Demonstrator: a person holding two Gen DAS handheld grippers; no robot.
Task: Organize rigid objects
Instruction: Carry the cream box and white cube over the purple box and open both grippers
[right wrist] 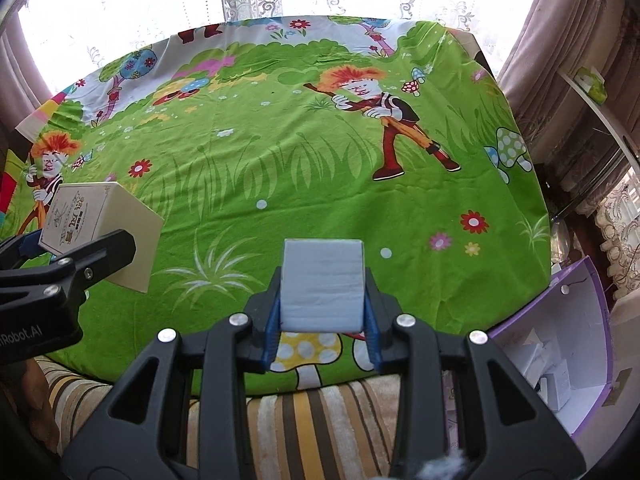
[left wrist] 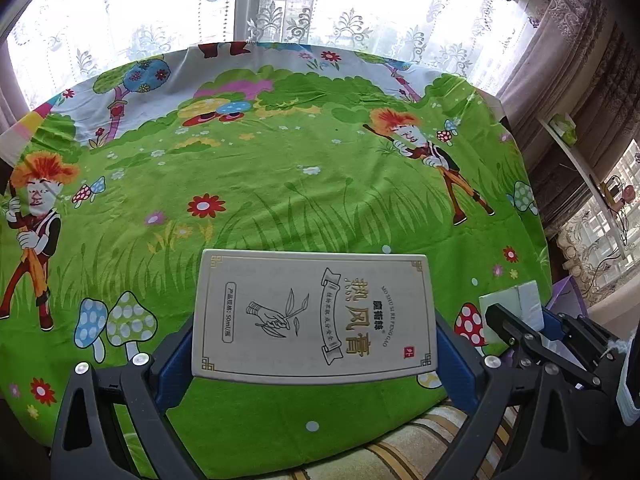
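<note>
My left gripper (left wrist: 314,354) is shut on a flat cream box (left wrist: 314,314) printed with gold characters and a line drawing of a hand; it hangs above the green cartoon tablecloth (left wrist: 280,184). In the right wrist view the same cream box (right wrist: 100,232) shows at the left edge, clamped by the left gripper's black finger (right wrist: 92,264). My right gripper (right wrist: 322,320) is shut on a small pale blue-grey box (right wrist: 322,284), its blue pads pressing both sides. That small box (left wrist: 516,304) also appears at the right of the left wrist view.
A purple-edged white carton (right wrist: 560,352) with several small white boxes inside stands off the table's right side. A striped cushion (right wrist: 320,420) lies below the near table edge. Lace curtains (left wrist: 320,8) and a shelf (left wrist: 584,168) lie beyond the table.
</note>
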